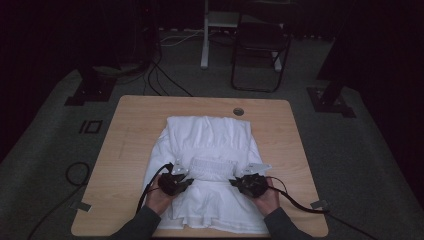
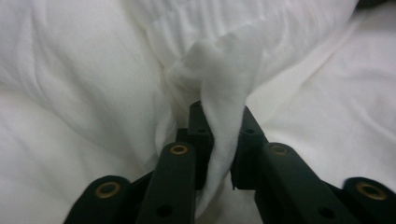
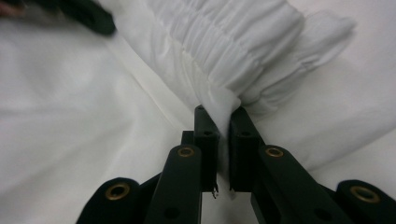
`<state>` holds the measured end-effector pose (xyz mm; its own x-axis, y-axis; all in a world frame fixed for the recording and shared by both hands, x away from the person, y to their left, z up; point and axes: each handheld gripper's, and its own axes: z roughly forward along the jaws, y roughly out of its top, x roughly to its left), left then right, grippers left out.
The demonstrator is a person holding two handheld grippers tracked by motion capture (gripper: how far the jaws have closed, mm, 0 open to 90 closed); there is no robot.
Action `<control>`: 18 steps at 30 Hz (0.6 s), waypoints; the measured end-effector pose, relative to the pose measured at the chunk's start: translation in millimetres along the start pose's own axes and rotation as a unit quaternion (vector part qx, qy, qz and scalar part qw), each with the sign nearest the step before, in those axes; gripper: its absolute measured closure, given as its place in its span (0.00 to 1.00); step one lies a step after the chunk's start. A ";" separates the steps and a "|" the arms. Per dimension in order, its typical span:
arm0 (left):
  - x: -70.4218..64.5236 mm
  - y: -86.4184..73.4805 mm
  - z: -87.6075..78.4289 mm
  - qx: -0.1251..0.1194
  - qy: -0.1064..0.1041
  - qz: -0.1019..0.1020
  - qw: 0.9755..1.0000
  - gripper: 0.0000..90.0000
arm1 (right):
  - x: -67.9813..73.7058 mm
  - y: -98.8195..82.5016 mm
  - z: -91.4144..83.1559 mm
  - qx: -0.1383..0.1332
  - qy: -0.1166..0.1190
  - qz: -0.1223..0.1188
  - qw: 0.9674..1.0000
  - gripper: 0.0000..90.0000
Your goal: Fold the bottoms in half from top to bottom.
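Note:
A white garment [image 1: 207,135] lies spread across the middle of the wooden table [image 1: 130,130], with a gathered, ribbed band [image 1: 212,167] folded over near the front. My left gripper [image 1: 188,181] sits at the band's left end. In the left gripper view, my left gripper [image 2: 222,116] is shut on a pinched fold of white cloth [image 2: 224,70] that rises between the jaws. My right gripper [image 1: 233,182] is at the band's right end. In the right gripper view, my right gripper [image 3: 219,116] is shut on the edge of the ribbed band [image 3: 233,42].
A round cable hole [image 1: 238,111] sits in the table near its far edge. Bare wood runs down the table's left and right sides. Beyond the table stand a dark chair [image 1: 260,45] and stand legs, with cables on the grey floor [image 1: 165,80].

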<state>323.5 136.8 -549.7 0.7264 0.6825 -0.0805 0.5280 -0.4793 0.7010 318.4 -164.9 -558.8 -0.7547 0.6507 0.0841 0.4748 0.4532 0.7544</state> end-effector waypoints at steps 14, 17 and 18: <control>21.9 37.3 -29.9 -0.038 0.041 -0.015 0.998 1.00 | -25.6 19.5 -31.8 -0.054 -0.038 0.067 0.996 0.99; 29.7 40.4 -7.1 -0.011 0.038 -0.027 0.999 1.00 | -36.1 18.4 -14.4 -0.025 -0.063 0.090 0.994 1.00; 30.5 40.7 -0.7 -0.002 0.040 -0.027 0.999 1.00 | -39.0 17.8 -8.9 -0.016 -0.065 0.097 0.993 1.00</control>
<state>366.9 138.5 -523.1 0.6587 0.7499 -0.0617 0.5640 -0.4378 0.7002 352.2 -187.7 -542.9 -0.5852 0.7975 0.1469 0.5888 0.2934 0.7531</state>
